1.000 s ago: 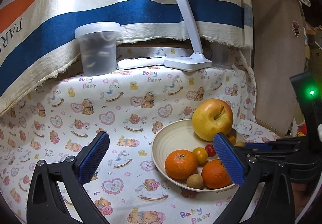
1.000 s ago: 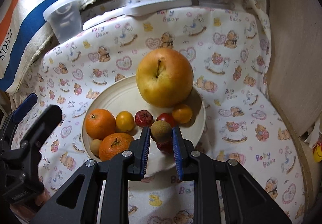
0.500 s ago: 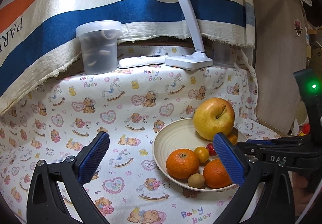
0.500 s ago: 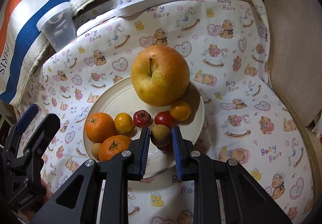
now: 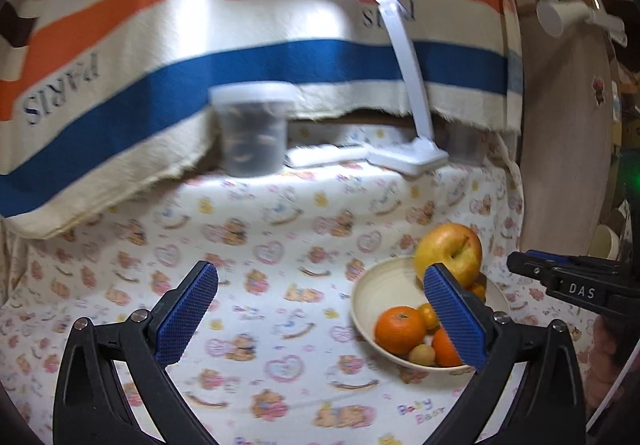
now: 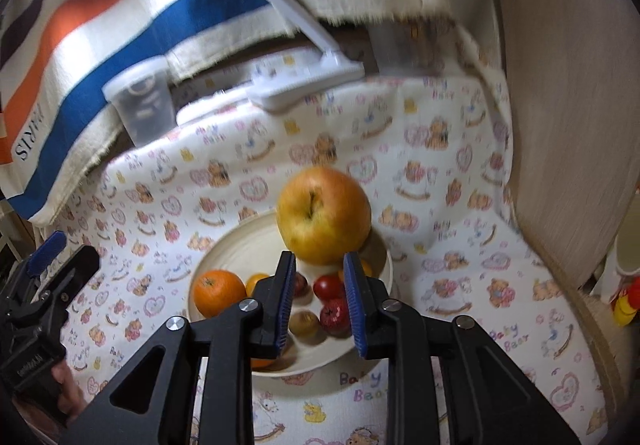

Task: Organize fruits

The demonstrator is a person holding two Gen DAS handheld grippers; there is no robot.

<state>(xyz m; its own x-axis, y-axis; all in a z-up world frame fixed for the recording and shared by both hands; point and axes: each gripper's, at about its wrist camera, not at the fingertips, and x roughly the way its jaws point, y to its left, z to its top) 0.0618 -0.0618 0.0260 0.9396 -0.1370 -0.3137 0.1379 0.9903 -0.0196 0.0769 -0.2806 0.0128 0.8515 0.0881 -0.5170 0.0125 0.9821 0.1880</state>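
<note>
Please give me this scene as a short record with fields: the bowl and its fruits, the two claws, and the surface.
bowl: cream bowl on the bear-print cloth
fruits inside: big yellow apple, oranges, kiwi, small red fruits
right claw: jaws opening, above the bowl, nothing between the pads
left claw: wide open, empty
background: white desk lamp, lidded plastic tub
</note>
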